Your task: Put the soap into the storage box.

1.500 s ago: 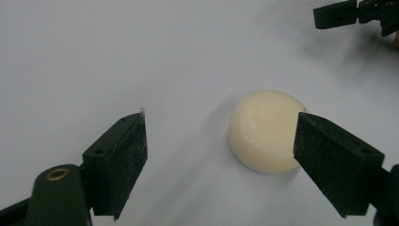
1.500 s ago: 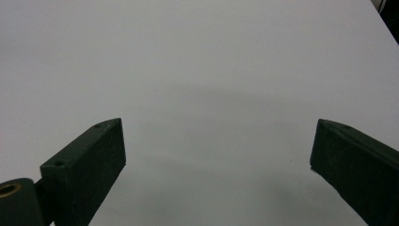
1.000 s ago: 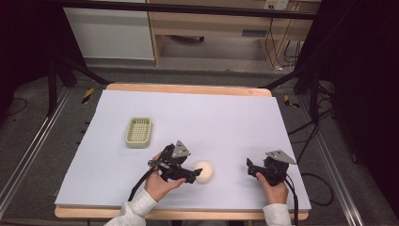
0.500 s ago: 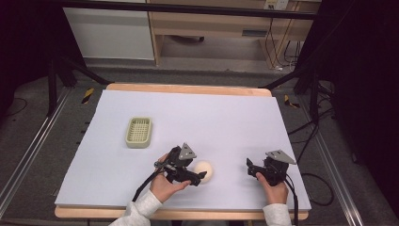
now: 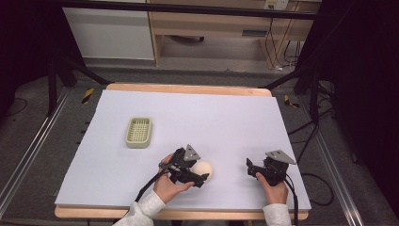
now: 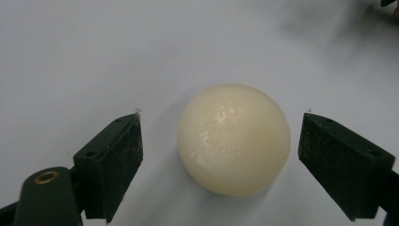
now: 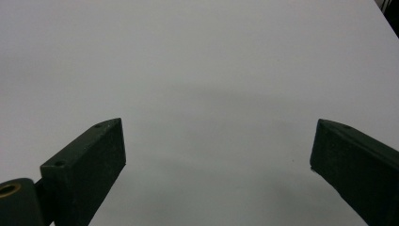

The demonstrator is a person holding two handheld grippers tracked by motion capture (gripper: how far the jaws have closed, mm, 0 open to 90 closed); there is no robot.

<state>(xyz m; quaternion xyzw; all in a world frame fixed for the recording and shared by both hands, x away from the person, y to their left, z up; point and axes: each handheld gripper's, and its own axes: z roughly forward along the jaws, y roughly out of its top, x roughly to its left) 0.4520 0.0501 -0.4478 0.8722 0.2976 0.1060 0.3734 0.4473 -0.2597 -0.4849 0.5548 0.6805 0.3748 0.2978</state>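
A cream, smooth ball [image 5: 205,168] lies on the pale sheet near the table's front edge. My left gripper [image 5: 201,174] reaches it from the left, held in a hand. In the left gripper view the ball [image 6: 234,139] sits between the two black jaws of the left gripper [image 6: 221,127], with a gap on each side. Those jaws have just been opening and do not press on the ball. My right gripper [image 5: 250,168] rests farther right, pointing left. The right gripper [image 7: 217,126] stands open over bare sheet with nothing between its jaws.
A pale green ridged dish [image 5: 139,132] sits at the left middle of the sheet. The sheet lies on a wooden table [image 5: 188,88]. Black frame legs and cables stand around the table, and a cabinet and desk are behind it.
The left gripper has edged to the right along the sheet, so its jaws now flank the ball. The right gripper has kept still.
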